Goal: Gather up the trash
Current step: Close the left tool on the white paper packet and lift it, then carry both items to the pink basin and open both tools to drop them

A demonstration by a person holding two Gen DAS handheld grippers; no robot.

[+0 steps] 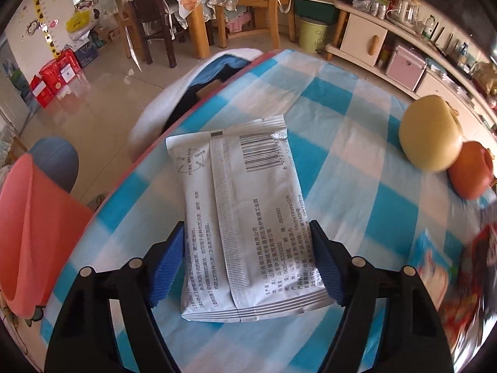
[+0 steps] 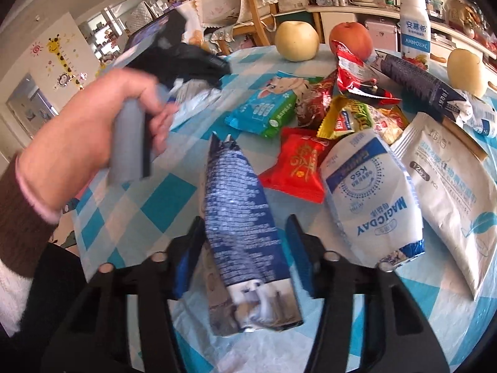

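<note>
Blue-padded fingers (image 1: 169,248) of the left gripper (image 1: 247,253) stand spread on either side of a white wipes packet (image 1: 239,214), which lies barcode side up on the blue-checked tablecloth (image 1: 357,161); the jaws are released, with the right pad at the packet's edge and the left pad just clear of it. At 2 o'clock from the packet sit a yellow pear (image 1: 430,135) and, touching it, an orange-red fruit (image 1: 470,171). A pink bin (image 1: 34,217) stands off the table at 9 o'clock.

On the right wrist view, the right gripper (image 2: 245,248) is also spread, with a blue-and-white patterned wrapper (image 2: 240,217) lying between its fingers, gaps showing on both sides. From 12 to 3 o'clock of it lies a heap of trash: a red wrapper (image 2: 298,164), a white MAGICDAY pouch (image 2: 372,192) and a green-blue packet (image 2: 264,108). The person's left hand (image 2: 93,136) grips its handle at 10 o'clock.
</note>
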